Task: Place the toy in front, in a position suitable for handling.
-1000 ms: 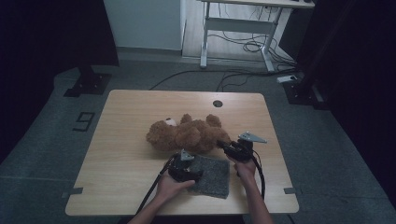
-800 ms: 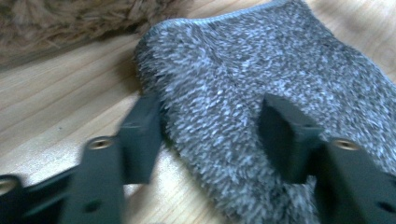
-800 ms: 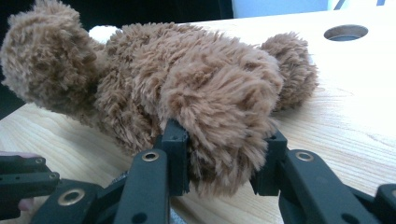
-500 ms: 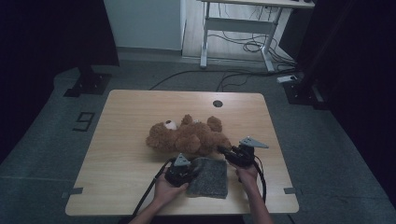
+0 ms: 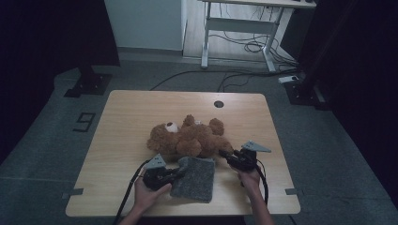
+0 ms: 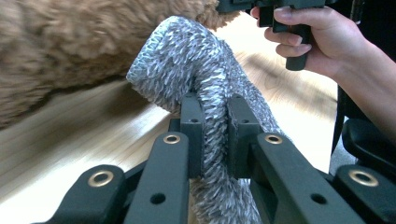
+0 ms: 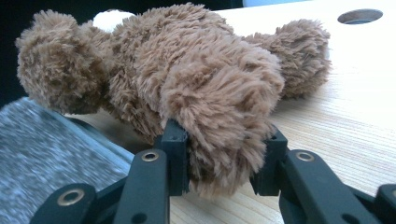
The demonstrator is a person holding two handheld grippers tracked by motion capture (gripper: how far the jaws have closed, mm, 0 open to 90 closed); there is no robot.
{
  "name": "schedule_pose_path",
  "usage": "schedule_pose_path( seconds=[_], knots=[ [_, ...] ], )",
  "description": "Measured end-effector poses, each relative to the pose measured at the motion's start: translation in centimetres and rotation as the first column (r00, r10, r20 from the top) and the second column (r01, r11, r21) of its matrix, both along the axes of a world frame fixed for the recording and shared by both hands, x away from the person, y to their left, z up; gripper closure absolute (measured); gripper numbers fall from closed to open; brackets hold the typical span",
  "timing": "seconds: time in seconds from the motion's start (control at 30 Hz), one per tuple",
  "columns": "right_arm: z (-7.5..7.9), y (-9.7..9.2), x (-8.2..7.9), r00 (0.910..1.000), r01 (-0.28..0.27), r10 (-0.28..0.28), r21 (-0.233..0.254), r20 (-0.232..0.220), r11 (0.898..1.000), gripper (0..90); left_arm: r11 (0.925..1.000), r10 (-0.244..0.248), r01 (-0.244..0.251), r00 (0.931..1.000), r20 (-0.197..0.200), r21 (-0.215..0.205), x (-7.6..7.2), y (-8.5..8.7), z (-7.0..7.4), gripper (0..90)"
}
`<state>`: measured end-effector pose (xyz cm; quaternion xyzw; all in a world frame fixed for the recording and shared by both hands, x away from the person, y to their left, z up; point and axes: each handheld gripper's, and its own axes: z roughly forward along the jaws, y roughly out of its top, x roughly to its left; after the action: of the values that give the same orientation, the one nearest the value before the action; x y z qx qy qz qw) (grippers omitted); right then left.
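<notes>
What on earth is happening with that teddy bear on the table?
A person works at a wooden table with a hand-held gripper in each hand. The left gripper has just been closing and now pinches a fold of a grey knitted cloth, lifting its edge beside the bear. The right gripper is clamped on a furry limb of the brown teddy bear, which lies on the table just beyond the cloth.

A brown teddy bear (image 5: pixel 190 138) lies on its back near the middle of the wooden table (image 5: pixel 126 112). Just in front of the bear, touching it, a grey cloth (image 5: pixel 195 180) lies with its left edge in the left gripper (image 5: pixel 177 173). At the bear's right, the right gripper (image 5: pixel 224 153) seems to clamp a paw.
</notes>
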<state>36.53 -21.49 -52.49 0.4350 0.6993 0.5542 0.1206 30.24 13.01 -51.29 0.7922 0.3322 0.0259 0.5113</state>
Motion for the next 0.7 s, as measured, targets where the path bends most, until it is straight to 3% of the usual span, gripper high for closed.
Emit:
schedule_pose_path(
  seconds=[0.33, 0.5, 0.7],
  knots=[
    [-0.1, -0.2, 0.1, 0.9999, -0.010, 0.010, -0.001, -0.004, 1.000, 64.0, 0.9994, 0.035, -0.035, 0.9987, 0.037, -0.003, -0.2, 3.6, 1.6, 79.4],
    [-0.1, -0.2, 0.1, 0.9999, -0.016, 0.016, 0.000, -0.005, 1.000, 64.0, 0.9952, 0.094, -0.092, 0.9931, 0.070, -0.033, -0.1, 6.3, 3.0, 79.6],
    [-0.2, -0.2, 0.1, 0.9998, -0.015, 0.015, 0.001, -0.009, 1.000, 64.0, 0.9836, 0.167, -0.159, 0.9811, 0.098, -0.086, -0.2, 9.4, 4.3, 79.6]
  ],
)
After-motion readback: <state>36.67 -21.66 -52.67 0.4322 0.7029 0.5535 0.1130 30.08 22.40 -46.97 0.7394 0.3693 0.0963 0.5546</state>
